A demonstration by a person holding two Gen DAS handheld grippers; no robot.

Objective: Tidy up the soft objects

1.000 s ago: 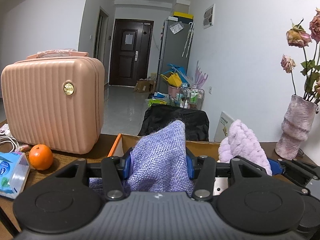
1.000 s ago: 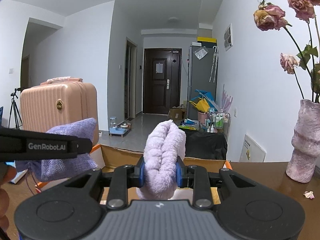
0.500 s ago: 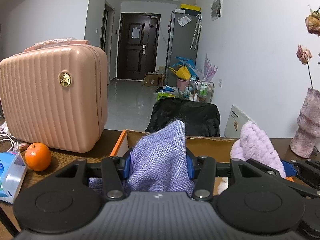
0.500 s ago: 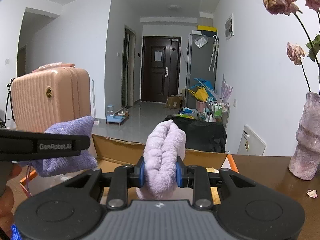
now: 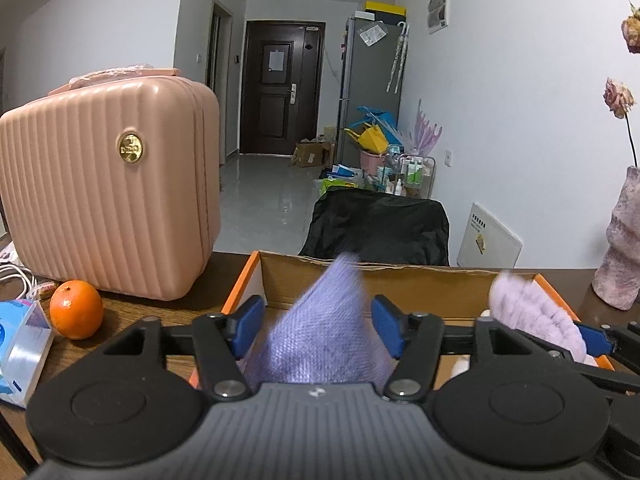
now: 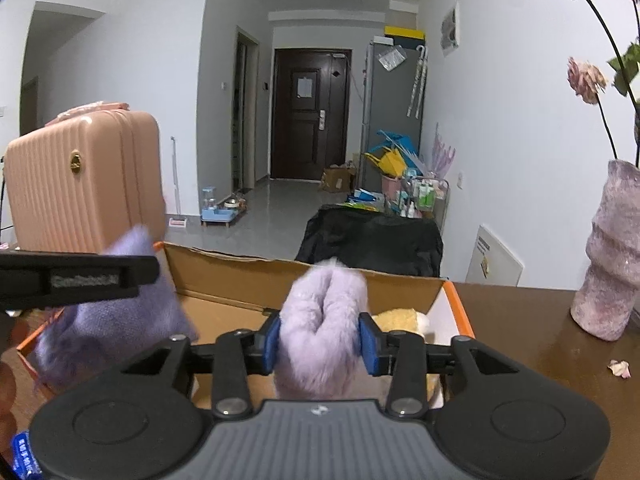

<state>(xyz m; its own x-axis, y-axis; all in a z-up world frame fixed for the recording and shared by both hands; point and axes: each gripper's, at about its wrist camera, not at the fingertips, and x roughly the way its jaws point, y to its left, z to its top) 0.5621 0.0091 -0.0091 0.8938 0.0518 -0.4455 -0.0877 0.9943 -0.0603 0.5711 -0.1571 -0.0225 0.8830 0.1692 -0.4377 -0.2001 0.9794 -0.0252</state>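
Observation:
An open cardboard box [image 5: 360, 269] with orange outer walls lies on the brown table just ahead of both grippers. My left gripper [image 5: 318, 326] hovers over its near left part. Its jaws are opening, and a purple knit cloth [image 5: 320, 340] hangs blurred between the blue pads, clear of them. My right gripper [image 6: 320, 344] is over the box's [image 6: 240, 258] right part with jaws opening. A fluffy lilac piece [image 6: 322, 328] sits loosely between its pads. A yellow plush [image 6: 400, 318] lies inside the box. The purple knit cloth [image 6: 120, 320] also shows in the right wrist view.
A pink ribbed suitcase [image 5: 108, 192] stands at the left, with an orange [image 5: 76, 314] and a tissue pack [image 5: 20, 344] in front of it. A mauve vase [image 6: 612, 264] of dried roses is at the right, with a petal [image 6: 619, 368] nearby. A black-covered chair [image 5: 380, 228] stands behind the box.
Both pairs of jaws have parted from their tight grips. Both grippers moved forward and slightly down over the box. The cloth and the fluffy piece now look blurred and looser.

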